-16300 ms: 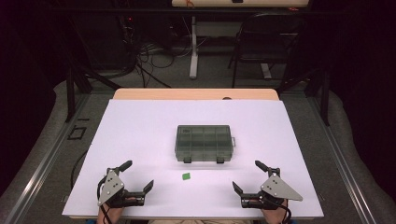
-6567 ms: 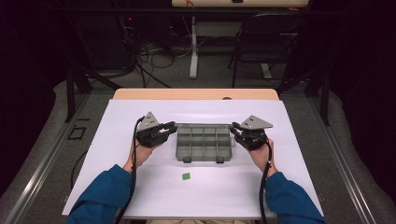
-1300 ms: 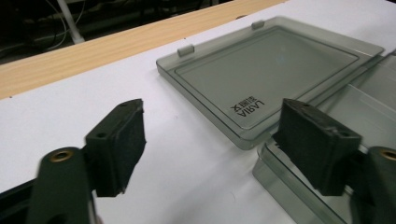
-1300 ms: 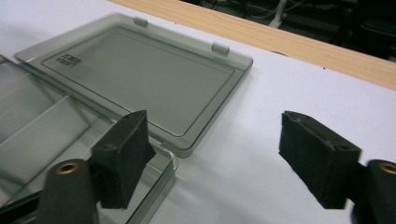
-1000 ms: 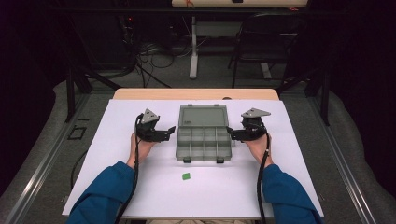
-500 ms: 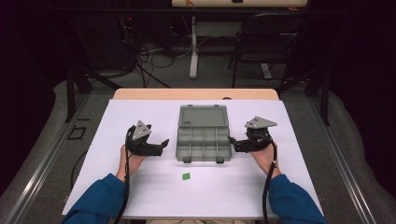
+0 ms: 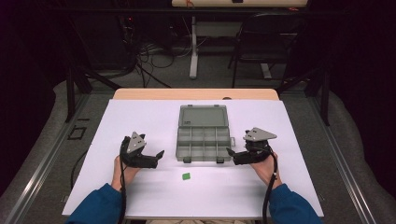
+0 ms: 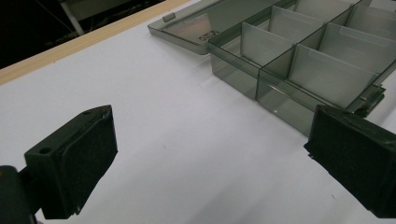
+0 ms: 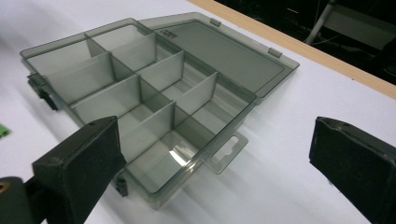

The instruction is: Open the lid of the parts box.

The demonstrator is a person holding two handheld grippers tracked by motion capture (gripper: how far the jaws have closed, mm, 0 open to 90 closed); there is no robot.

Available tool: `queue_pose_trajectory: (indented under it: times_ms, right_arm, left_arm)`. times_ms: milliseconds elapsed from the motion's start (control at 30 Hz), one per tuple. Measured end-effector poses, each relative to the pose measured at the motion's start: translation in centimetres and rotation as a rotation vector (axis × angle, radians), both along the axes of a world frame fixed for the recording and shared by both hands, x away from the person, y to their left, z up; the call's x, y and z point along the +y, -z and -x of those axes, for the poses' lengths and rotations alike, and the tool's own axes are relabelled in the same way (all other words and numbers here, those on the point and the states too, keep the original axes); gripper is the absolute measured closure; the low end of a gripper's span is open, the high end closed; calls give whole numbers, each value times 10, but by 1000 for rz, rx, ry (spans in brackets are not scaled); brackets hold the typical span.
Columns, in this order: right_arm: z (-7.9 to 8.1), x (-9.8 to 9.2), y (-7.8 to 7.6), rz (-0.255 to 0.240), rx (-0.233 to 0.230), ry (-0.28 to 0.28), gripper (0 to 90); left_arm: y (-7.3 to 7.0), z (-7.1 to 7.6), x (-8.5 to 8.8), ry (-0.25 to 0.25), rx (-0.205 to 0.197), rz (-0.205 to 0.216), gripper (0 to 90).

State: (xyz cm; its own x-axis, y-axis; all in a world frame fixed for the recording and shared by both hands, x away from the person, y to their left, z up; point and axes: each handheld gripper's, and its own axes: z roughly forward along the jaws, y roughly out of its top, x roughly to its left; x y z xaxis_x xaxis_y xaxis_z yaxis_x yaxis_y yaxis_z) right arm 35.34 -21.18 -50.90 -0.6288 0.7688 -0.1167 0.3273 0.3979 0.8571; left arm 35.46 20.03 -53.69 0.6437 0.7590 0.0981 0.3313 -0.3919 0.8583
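A smoky grey compartment box (image 7: 203,145) lies in the middle of the white table, its lid (image 7: 203,116) folded flat behind it and its divided cells bare. A small green piece (image 7: 186,176) lies on the table in front of the box. My left gripper (image 7: 158,158) hovers left of the box's near corner, open; its jaws have just been opening and nothing is between them. My right gripper (image 7: 232,156) is at the box's near right corner, also open after opening wider, with nothing held. The left gripper view has the box (image 8: 299,60) beyond the left gripper (image 8: 215,154). In the right gripper view the box (image 9: 140,93) and the green piece (image 9: 2,131) lie ahead of the right gripper (image 9: 215,158).
The white sheet (image 7: 140,116) covers a wooden table whose far edge (image 7: 196,94) shows behind the lid. Beyond it are a dark floor, cables and a chair (image 7: 266,37). Bare sheet lies to both sides of the box and in front of it.
The box, shut several seconds ago, has its lid folded back. Over the last second both grippers drew back from the box's sides toward the person, and their jaws spread wider.
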Motion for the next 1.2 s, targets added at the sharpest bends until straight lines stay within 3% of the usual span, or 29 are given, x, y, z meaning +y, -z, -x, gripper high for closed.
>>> queue_pose_trajectory:
  times_ms: [300,500,800,1200]
  right_arm:
    - [15,2,3,2,1,-23,3]
    - [24,6,4,4,8,-43,0]
    - [40,12,3,7,-1,-73,0]
    - [49,20,9,22,17,-119,0]
  left_arm:
    - [-2,11,9,-21,-23,0,2]
    - [-2,15,12,-29,-19,20,1]
    - [1,23,11,-33,-16,14,1]
    - [2,25,15,-41,-19,16,1]
